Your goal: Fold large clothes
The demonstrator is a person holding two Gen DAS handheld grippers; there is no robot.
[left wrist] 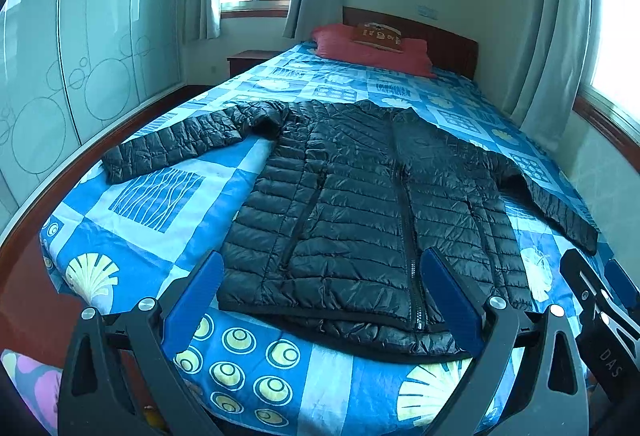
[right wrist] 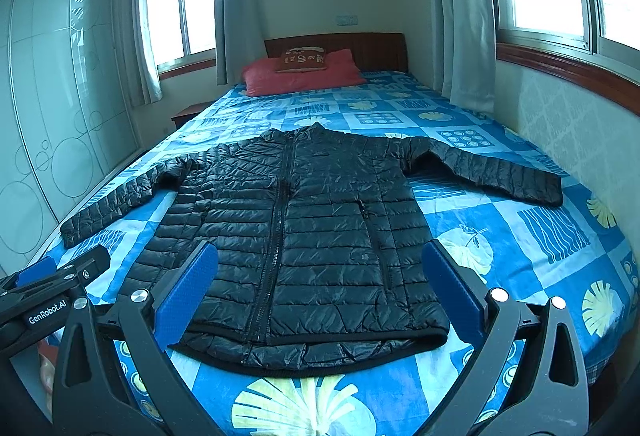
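A black quilted puffer jacket (left wrist: 360,204) (right wrist: 304,228) lies flat and zipped on the blue patterned bed sheet (left wrist: 152,196) (right wrist: 540,236), both sleeves spread out sideways, hem nearest me. My left gripper (left wrist: 324,276) hovers open above the hem, its blue pads (left wrist: 196,296) wide apart with nothing between them. My right gripper (right wrist: 320,268) is open too, over the hem's middle, blue pads (right wrist: 452,284) apart and empty. Each gripper shows at the edge of the other's view: the right gripper (left wrist: 600,288) and the left gripper (right wrist: 60,272).
A red pillow (right wrist: 300,76) with a small brown cushion (right wrist: 304,59) lies by the wooden headboard (right wrist: 380,50). A glass-front wardrobe (left wrist: 60,76) stands left of the bed, a curtained window wall (right wrist: 560,36) right. A bedside table (left wrist: 248,60) sits in the far corner.
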